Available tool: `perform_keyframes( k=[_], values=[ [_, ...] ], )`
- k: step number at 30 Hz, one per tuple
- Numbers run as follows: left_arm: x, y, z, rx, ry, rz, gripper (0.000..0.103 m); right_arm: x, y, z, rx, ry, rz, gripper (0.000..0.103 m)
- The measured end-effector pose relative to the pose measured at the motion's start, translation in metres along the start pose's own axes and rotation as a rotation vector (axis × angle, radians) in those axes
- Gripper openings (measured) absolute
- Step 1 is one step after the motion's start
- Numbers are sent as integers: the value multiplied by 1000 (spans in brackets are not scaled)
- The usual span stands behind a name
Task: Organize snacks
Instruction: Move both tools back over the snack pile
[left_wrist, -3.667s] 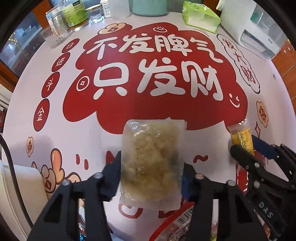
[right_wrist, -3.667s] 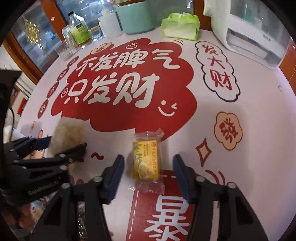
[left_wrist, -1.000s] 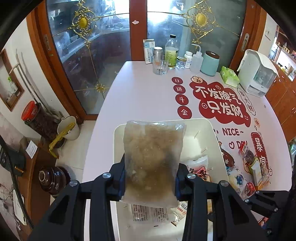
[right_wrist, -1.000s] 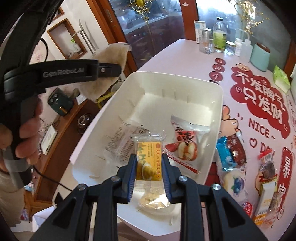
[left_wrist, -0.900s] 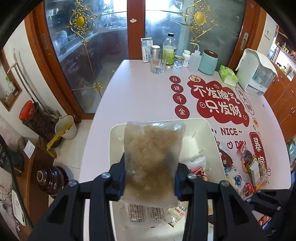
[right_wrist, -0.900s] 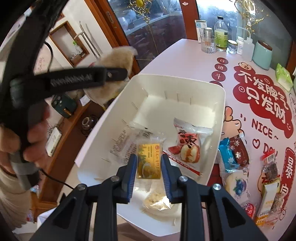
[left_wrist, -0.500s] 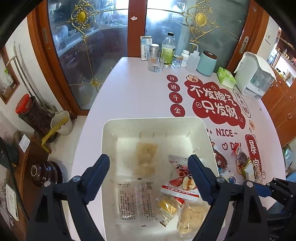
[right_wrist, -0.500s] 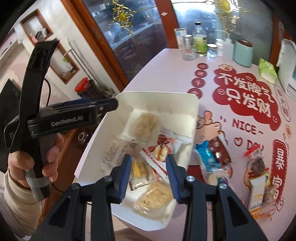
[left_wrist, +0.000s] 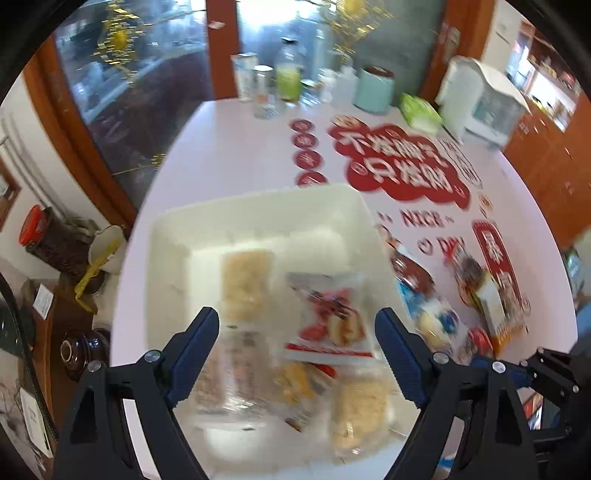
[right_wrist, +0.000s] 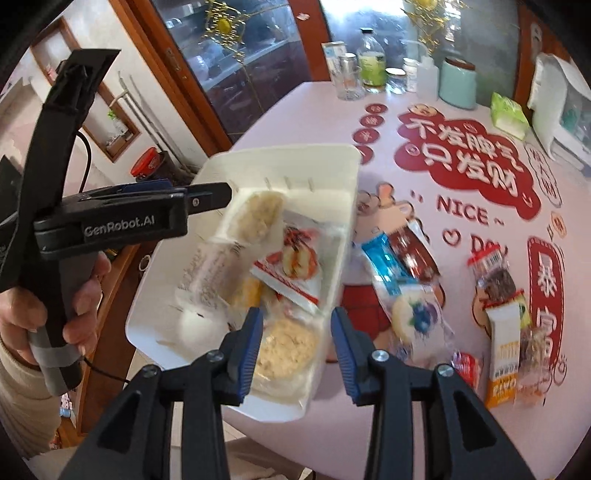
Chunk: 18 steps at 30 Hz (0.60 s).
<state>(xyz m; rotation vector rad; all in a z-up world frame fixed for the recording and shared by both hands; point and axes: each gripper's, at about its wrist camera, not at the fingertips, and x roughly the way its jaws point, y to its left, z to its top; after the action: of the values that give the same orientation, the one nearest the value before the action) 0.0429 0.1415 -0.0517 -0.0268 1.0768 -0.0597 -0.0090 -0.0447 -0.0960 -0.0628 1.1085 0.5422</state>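
Hovering above the white bin (left_wrist: 168, 258), the left gripper (left_wrist: 297, 328) has its jaws spread wide, having just been opening, with nothing between them. This left wrist view is blurred. Inside the bin lie a pale crumbly snack pack (left_wrist: 245, 282), a red-and-white packet (left_wrist: 328, 317) beside it, and another crumbly pack (left_wrist: 364, 410) at the bin's near corner. More snacks (left_wrist: 436, 317) lie on the table (left_wrist: 236, 155) just outside the bin's right wall.

In the right wrist view, the right gripper (right_wrist: 297, 334) hangs over the bin's near corner, its jaws partly apart after just opening, nothing pinched. A yellow packet (right_wrist: 245, 291) lies in the bin. A hand (right_wrist: 48, 310) holds the left gripper beside the bin.
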Motion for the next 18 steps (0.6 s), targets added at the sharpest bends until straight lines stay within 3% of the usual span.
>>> perform_keyframes(
  k=[12,18],
  values=[
    [8,-130,-5,203,42,-171,86,-37,-95,-39,194,-34,-135,39],
    [23,-185,-5,239,74,-202,86,-59,-152,-52,259,-42,-201,39]
  ],
)
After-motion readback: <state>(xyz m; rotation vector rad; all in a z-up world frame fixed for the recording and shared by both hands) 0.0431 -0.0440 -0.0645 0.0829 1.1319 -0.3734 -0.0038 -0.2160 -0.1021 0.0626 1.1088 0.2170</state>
